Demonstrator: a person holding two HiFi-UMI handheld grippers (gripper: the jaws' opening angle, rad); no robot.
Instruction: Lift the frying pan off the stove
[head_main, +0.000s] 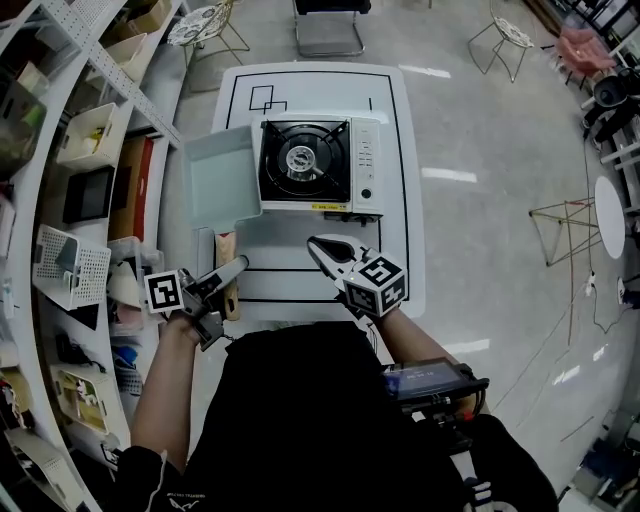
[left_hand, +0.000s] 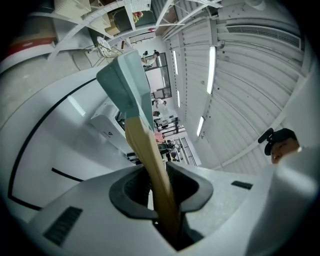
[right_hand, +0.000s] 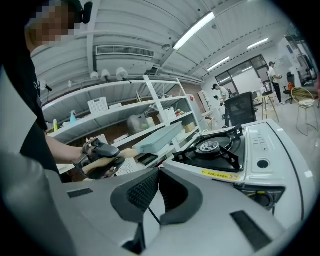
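A square pale-teal frying pan (head_main: 218, 180) hangs off the table's left side, beside the stove (head_main: 320, 165) and apart from it. My left gripper (head_main: 238, 265) is shut on the pan's wooden handle (head_main: 228, 285). In the left gripper view the handle (left_hand: 150, 160) runs up from between the jaws to the pan (left_hand: 127, 85). The burner (head_main: 300, 158) is bare. My right gripper (head_main: 315, 243) is shut on nothing, just in front of the stove. The right gripper view shows the stove (right_hand: 220, 147), the pan (right_hand: 157, 137) and my left gripper (right_hand: 100, 157).
The stove stands on a white table (head_main: 400, 120) marked with black lines. White shelves (head_main: 70, 200) with baskets and boxes run along the left, close to the pan. Chairs (head_main: 330, 25) stand beyond the table's far end.
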